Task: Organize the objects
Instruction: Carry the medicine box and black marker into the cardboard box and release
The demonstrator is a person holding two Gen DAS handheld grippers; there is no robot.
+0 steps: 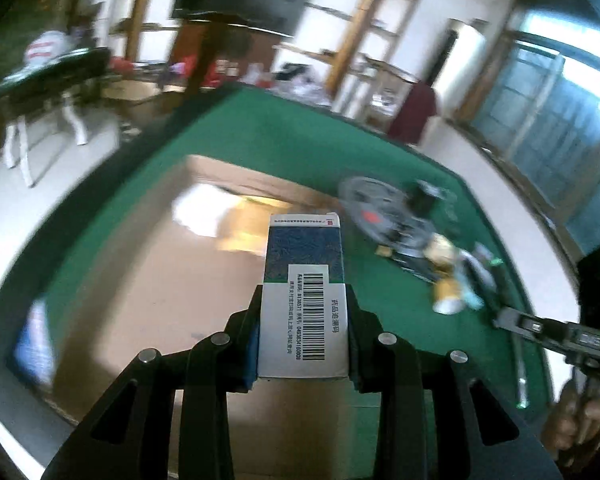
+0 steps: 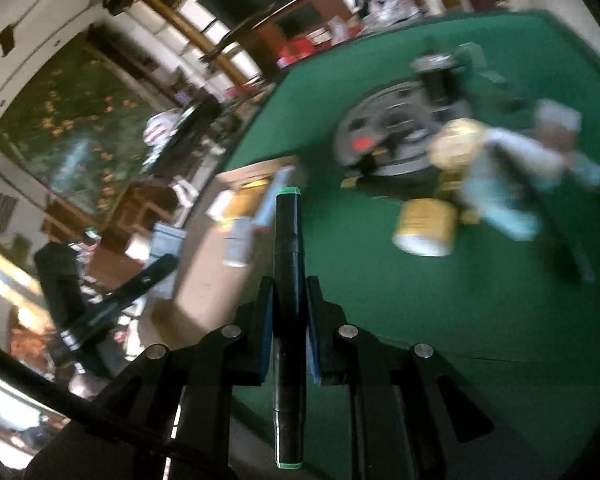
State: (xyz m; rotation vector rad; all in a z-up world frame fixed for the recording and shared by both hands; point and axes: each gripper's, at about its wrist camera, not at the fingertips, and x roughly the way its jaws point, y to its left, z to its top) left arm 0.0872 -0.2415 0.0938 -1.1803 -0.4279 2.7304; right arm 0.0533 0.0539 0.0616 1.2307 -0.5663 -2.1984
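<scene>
Between the pads of your left gripper (image 1: pixel 304 328) sits a medicine box (image 1: pixel 305 300), white and blue-green with a barcode label facing up; the jaws are clamped narrowly on its lower half, and its far end sticks out past the fingertips. Below and beyond that gripper lies an open cardboard box (image 1: pixel 148 248) on the green worktop (image 1: pixel 284 136), with something pale inside it that is too blurred to name.

Your right gripper (image 2: pixel 291 296) is closed tight on a black marker (image 2: pixel 287 264) with green ends, which runs lengthwise through the jaws and juts out ahead of them.

Ahead and to the right of that gripper, a small yellow-labelled jar (image 2: pixel 426 226) lies on its side on the green cloth. Just beyond it is a loose heap: a pale blue and white bundle (image 2: pixel 512 184), blurred, and a round grey metal disc (image 2: pixel 384 132) with a red mark. To the left of the marker tip you see the cardboard box again, with your other gripper over it.
</scene>
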